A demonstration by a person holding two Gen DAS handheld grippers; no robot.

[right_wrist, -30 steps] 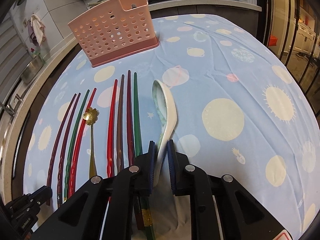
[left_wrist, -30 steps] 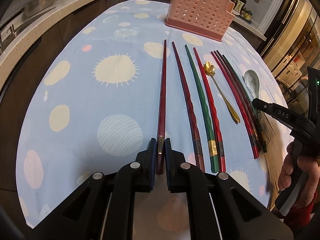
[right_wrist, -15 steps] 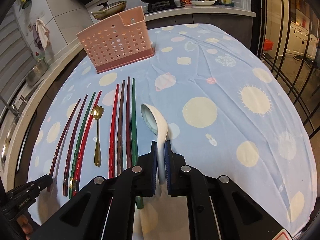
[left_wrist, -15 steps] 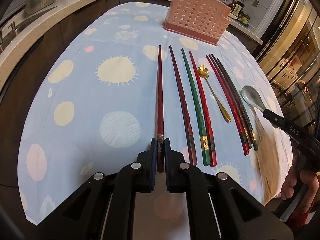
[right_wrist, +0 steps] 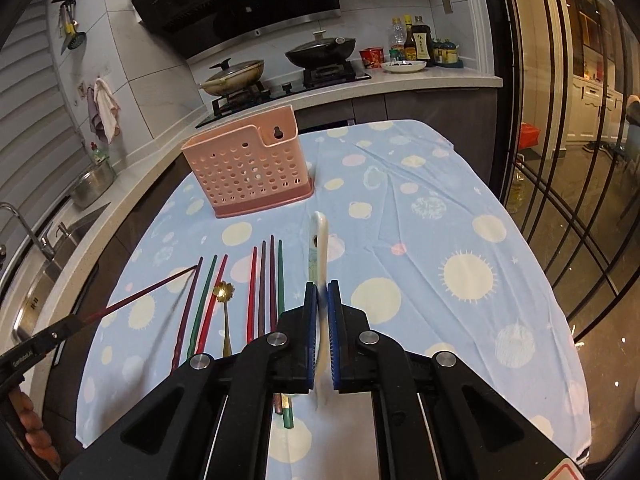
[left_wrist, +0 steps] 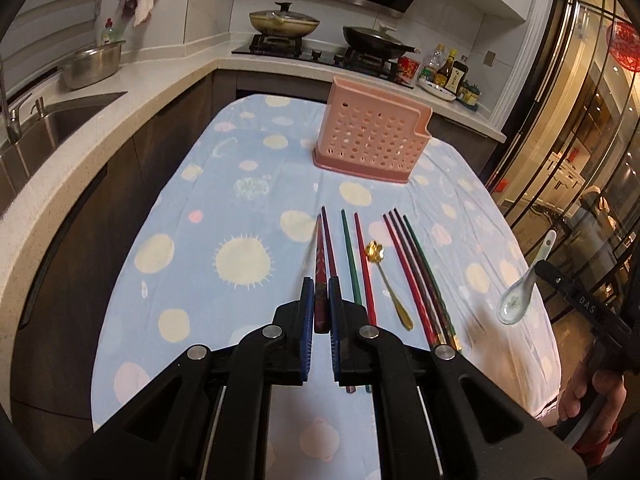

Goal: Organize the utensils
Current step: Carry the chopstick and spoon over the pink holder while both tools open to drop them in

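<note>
My left gripper (left_wrist: 319, 292) is shut on a dark red chopstick (left_wrist: 320, 260) and holds it lifted above the table; it also shows in the right wrist view (right_wrist: 144, 294). My right gripper (right_wrist: 321, 296) is shut on a white ceramic spoon (right_wrist: 319, 248), raised in the air; the spoon shows in the left wrist view (left_wrist: 520, 298). Several chopsticks (left_wrist: 416, 268) and a gold spoon (left_wrist: 386, 280) lie in a row on the cloth. A pink perforated utensil holder (left_wrist: 374, 142) stands at the table's far end, also in the right wrist view (right_wrist: 250, 168).
The table carries a light blue cloth with planet prints (right_wrist: 440, 240). A counter with a sink (left_wrist: 60, 120) runs along the left. A stove with pans (left_wrist: 320, 32) and bottles (left_wrist: 452, 72) stands behind. Glass doors (right_wrist: 568, 120) are on the right.
Both grippers have risen well above the table, lifting the red chopstick and the white spoon off the cloth. The views now take in the holder and the kitchen beyond.
</note>
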